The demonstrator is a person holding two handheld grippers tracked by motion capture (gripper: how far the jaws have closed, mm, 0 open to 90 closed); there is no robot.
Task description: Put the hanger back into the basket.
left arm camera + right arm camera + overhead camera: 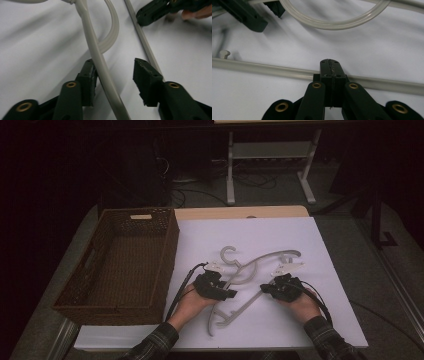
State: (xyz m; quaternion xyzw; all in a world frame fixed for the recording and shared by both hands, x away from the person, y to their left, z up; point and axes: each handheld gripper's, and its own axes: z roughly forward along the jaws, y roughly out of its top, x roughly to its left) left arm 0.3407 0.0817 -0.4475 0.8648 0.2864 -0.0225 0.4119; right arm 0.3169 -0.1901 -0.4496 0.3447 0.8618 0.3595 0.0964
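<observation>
In the high view, I am holding my left gripper (227, 292) and my right gripper (266, 289) low over the white worktop (330, 270), near its front edge, with a pale grey plastic clothes hanger (260, 262) lying between and beyond them. A second pale grey plastic hanger (235, 312) is lying under it, reaching toward the front edge. A dark brown woven wicker basket (95, 285) is standing on the worktop's left side, well apart from the right gripper and near my left hand (192, 302).

In the left gripper view, my left gripper (116, 77) is standing half open around a curved arm of the pale hanger (100, 62); one pad is touching the arm, while the other is standing clear of it. The straight bar (145, 42) is running just beside that clear pad. My right gripper (143, 20) is showing farther off, on that bar.

In the right gripper view, my right gripper (329, 66) is sitting fully closed, its pads pressed together over the straight bar (262, 68), which is crossing behind them. I cannot tell whether they are pinching it.
</observation>
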